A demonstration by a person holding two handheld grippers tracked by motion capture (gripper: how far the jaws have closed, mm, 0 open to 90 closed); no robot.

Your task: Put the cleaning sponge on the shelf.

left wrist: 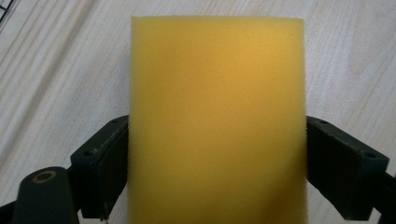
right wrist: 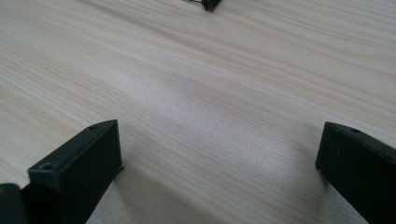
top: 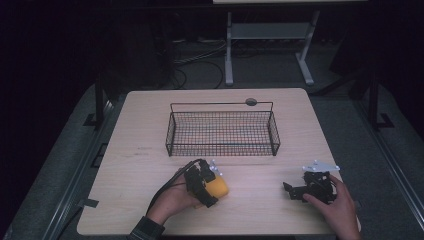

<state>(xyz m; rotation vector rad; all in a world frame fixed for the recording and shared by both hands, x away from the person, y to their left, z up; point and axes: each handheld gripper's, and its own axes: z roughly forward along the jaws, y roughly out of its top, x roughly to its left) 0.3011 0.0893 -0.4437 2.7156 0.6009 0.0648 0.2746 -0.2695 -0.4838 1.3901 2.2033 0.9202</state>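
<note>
In the left gripper view the two black fingers (left wrist: 100,170) press against the two long sides of a yellow sponge (left wrist: 217,121), one pad on each flank, so the left gripper (left wrist: 217,172) is clamped on it. The sponge runs away from the camera toward twelve o'clock, with pale wood grain showing around it. A bit of black wire sits in the corner at eleven o'clock.

From the high view the left gripper (top: 212,186) lies at about seven o'clock on the desk (top: 140,150), held in the person's left hand (top: 175,197), whose dark sleeve (top: 147,230) comes in from the bottom edge. The sponge (top: 218,187) shows as a yellow block at the gripper's tip, low over the wood; whether it touches the surface I cannot tell. A cable (top: 172,177) loops from the gripper back toward the wrist.

In the right gripper view the fingers (right wrist: 79,172) stand wide apart with bare wood between them, gripping nothing. From above, the right gripper (top: 295,191) sits at about five o'clock on the desk, held by the right hand (top: 340,207) and pointing toward nine o'clock, well apart from the sponge.

A black wire basket (top: 222,132) stands at the centre of the desk, toward twelve o'clock from both grippers. Beyond the far edge are grey floor and a metal stand (top: 267,45).
</note>
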